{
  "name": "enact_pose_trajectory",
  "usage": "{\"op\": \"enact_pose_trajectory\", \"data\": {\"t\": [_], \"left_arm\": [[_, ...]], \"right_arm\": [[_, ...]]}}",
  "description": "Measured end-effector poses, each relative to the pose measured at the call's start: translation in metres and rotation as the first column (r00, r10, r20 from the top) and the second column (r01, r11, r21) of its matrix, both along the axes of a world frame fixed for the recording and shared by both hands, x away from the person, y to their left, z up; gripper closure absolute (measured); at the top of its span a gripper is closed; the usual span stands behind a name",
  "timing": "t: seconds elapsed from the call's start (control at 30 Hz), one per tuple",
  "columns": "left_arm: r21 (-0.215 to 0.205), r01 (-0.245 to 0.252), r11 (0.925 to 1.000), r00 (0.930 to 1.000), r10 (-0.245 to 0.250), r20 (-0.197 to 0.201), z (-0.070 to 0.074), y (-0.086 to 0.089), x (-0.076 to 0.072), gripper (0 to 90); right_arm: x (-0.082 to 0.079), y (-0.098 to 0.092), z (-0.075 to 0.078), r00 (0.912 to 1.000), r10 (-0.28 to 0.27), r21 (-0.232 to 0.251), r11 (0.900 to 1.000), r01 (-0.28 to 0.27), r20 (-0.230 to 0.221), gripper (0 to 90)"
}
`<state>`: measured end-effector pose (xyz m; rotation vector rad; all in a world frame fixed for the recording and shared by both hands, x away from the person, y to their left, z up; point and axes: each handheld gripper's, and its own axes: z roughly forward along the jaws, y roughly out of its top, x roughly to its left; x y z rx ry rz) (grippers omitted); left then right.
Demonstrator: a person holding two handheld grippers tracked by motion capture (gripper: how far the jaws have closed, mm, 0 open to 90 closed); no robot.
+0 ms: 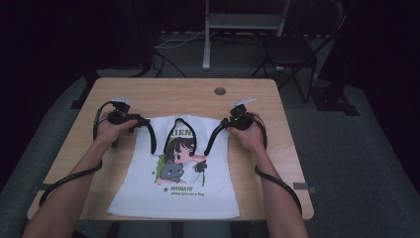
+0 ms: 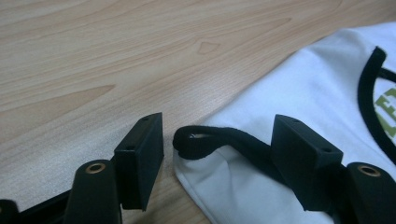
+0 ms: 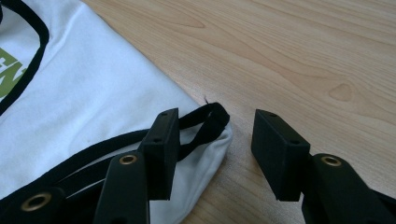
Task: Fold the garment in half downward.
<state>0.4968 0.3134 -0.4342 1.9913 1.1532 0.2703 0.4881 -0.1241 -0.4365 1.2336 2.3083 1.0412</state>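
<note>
Tank top: a white sleeveless tank top with black trim and a cartoon print is lying flat, print up, on the worktop, its hem toward the person and its straps toward the far edge.
Why it is lying so: spread flat and smooth, it is offering both strap ends clear of the body cloth, which looks like the setup for lifting or folding it from the top.
Left shoulder strap: the black-edged strap end at the tank top's upper left corner is sitting between the jaws of the left gripper, with bare wood just beyond it.
Left gripper state: its jaws are standing apart on either side of the strap; one jaw is resting on the cloth, the other is on the wood with a gap to the strap, so nothing is clamped yet.
Right shoulder strap: the strap loop at the tank top's upper right corner is lying beside the inner jaw of the right gripper.
Right gripper state: its jaws are also apart; the strap is lying against one jaw with a clear gap to the other, so it is not yet pinching.
Why both are placed alike: the two hands are mirroring each other at the tank top's top corners, probably so that the cloth is going to rise evenly.
Count: one tank top, two straps, two grippers, one worktop, one chair beyond the tank top's far side.
</note>
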Motion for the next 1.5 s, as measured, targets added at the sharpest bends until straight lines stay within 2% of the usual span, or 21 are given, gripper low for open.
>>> {"op": "enact_pose_trajectory", "data": {"t": [0.07, 0.13, 0.27, 0.3, 0.33, 0.4, 0.43, 0.47, 0.57, 0.6, 0.67, 0.77, 0.87, 1.0, 1.2, 1.27, 1.37, 1.5], "left_arm": [[-0.008, -0.002, 1.0000, 1.0000, 0.002, -0.001, 0.000, 0.001, 0.000, 36.7], [-0.007, -0.007, 1.0000, 0.9999, 0.007, 0.008, -0.001, 0.003, 0.000, 42.8], [-0.021, -0.010, 0.9997, 0.9999, 0.010, 0.007, -0.002, 0.004, -0.002, 52.5], [-0.021, -0.010, 0.9997, 0.9999, 0.010, 0.007, -0.002, 0.004, -0.002, 56.8], [-0.015, -0.006, 0.9999, 0.9999, 0.006, 0.009, -0.002, 0.004, -0.003, 56.8], [0.023, 0.014, 0.9996, 0.9995, -0.015, 0.026, -0.001, 0.002, -0.004, 65.2], [0.025, 0.019, 0.9995, 0.9996, -0.020, 0.018, -0.001, 0.002, -0.003, 69.2], [0.014, 0.011, 0.9998, 0.9998, -0.011, 0.016, -0.001, 0.003, -0.002, 74.5], [-0.030, -0.016, 0.9994, 0.9999, 0.016, 0.001, -0.002, 0.005, 0.000, 81.4], [-0.043, -0.022, 0.9989, 0.9997, 0.022, 0.006, -0.001, 0.004, 0.001, 81.6], [-0.061, -0.030, 0.9977, 0.9994, 0.030, 0.014, 0.001, 0.004, 0.002, 81.9], [-0.086, -0.040, 0.9955, 0.9986, 0.043, 0.030, 0.007, 0.002, 0.004, 82.0], [-0.117, -0.044, 0.9922, 0.9981, 0.049, 0.038, 0.014, 0.003, 0.007, 82.1], [-0.139, -0.062, 0.9884, 0.9966, 0.069, 0.045, 0.021, 0.005, 0.011, 82.1], [-0.169, -0.091, 0.9813, 0.9937, 0.101, 0.049, 0.028, 0.009, 0.019, 82.1], [-0.171, -0.097, 0.9805, 0.9931, 0.107, 0.049, 0.029, 0.009, 0.022, 82.1], [-0.182, -0.112, 0.9770, 0.9914, 0.122, 0.046, 0.029, 0.010, 0.026, 82.3], [-0.204, -0.127, 0.9707, 0.9892, 0.139, 0.045, 0.032, 0.010, 0.030, 82.5]], "right_arm": [[0.000, 0.000, 0.000, 1.0000, 0.001, -0.001, 1.000, -0.001, -0.001, 52.7], [-0.001, 0.001, 0.000, 1.0000, 0.005, 0.004, 1.000, -0.005, 0.003, 55.2], [-0.002, 0.002, -0.001, 0.9998, 0.019, 0.013, 1.000, -0.019, 0.008, 65.8], [-0.002, 0.002, -0.001, 0.9998, 0.019, 0.013, 1.000, -0.019, 0.008, 65.8], [-0.003, 0.003, -0.001, 0.9995, 0.028, 0.013, 1.000, -0.028, 0.011, 70.7], [-0.003, 0.004, -0.001, 0.9992, 0.036, 0.012, 0.999, -0.036, 0.016, 76.6], [-0.003, 0.005, -0.001, 0.9992, 0.039, 0.014, 0.999, -0.039, 0.013, 78.7], [-0.002, 0.005, -0.001, 0.9992, 0.040, 0.017, 0.999, -0.040, 0.007, 80.2], [0.000, 0.005, 0.001, 0.9988, 0.046, 0.024, 0.999, -0.045, -0.017, 81.9], [0.002, 0.004, 0.002, 0.9987, 0.043, 0.036, 0.998, -0.042, -0.027, 82.1], [0.005, 0.001, 0.005, 0.9985, 0.038, 0.098, 0.995, -0.034, -0.040, 82.3], [0.010, -0.002, 0.012, 0.9987, 0.021, 0.143, 0.990, -0.014, -0.046, 82.3], [0.015, -0.003, 0.017, 0.9986, 0.019, 0.154, 0.988, -0.011, -0.050, 82.3], [0.023, -0.005, 0.021, 0.9983, -0.003, 0.200, 0.980, 0.015, -0.058, 82.3], [0.036, -0.010, 0.026, 0.9970, -0.032, 0.280, 0.959, 0.051, -0.070, 82.3], [0.040, -0.010, 0.029, 0.9972, -0.034, 0.288, 0.956, 0.052, -0.066, 82.3], [0.046, -0.011, 0.031, 0.9969, -0.046, 0.315, 0.947, 0.064, -0.064, 82.4], [0.050, -0.010, 0.034, 0.9961, -0.056, 0.326, 0.942, 0.075, -0.069, 82.4]]}}
